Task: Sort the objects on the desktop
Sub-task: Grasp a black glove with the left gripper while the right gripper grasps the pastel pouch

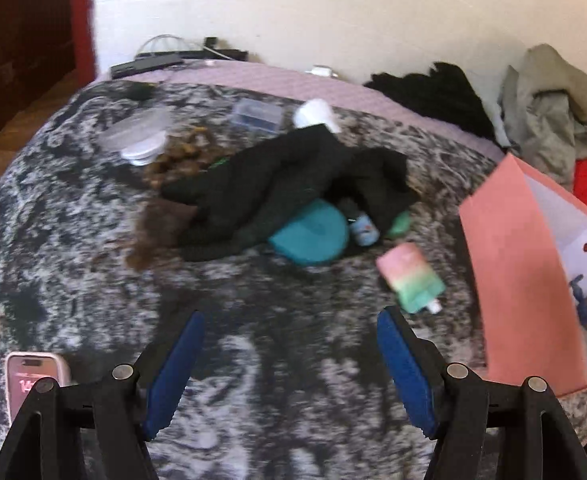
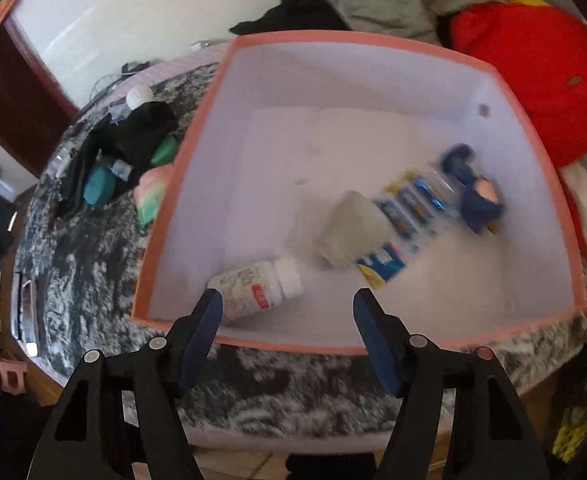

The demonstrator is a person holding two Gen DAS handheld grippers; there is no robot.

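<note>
**Both grippers empty, pink box partly filled**

Underneath everything, a black-and-white mottled fuzzy blanket (image 1: 253, 360), spread over a surface edged in lilac quilting.

At the blanket's right edge, a large open cardboard box, pink outside and white inside (image 2: 181, 184). Inside the box: a grey ridged cup-like object (image 2: 353, 228) on its side near the middle; touching it on the far right, a strip of blue-and-yellow blister packs (image 2: 413, 204); beyond the strip, toward the right wall, a small dark-blue figurine (image 2: 477, 200); near the front wall, a white plastic bottle with a red label (image 2: 261, 288) lying on its side.

Left of the box, on the blanket: a crumpled black garment (image 1: 293, 184); peeking from under its near edge, a round teal case (image 1: 313, 236) and a small blue-labelled bottle (image 1: 363, 230), just beside each other; between garment and box, a flat pink-and-green gradient pouch with a white spout (image 1: 409, 276); farther left, brown curly hair-like tufts (image 1: 161, 216); beyond the garment, a clear plastic container (image 1: 141, 136), a small clear blue-tinted case (image 1: 257, 116) and a white cylinder (image 1: 317, 114).

Well left of the box, at the near edge, a pink-cased phone (image 1: 33, 376).

Left gripper (image 1: 289, 364) above bare blanket, blue pads spread wide, nothing between. Right gripper (image 2: 287, 332) over the box's front rim, jaws likewise parted and empty, left pad just in front of the white bottle.
</note>
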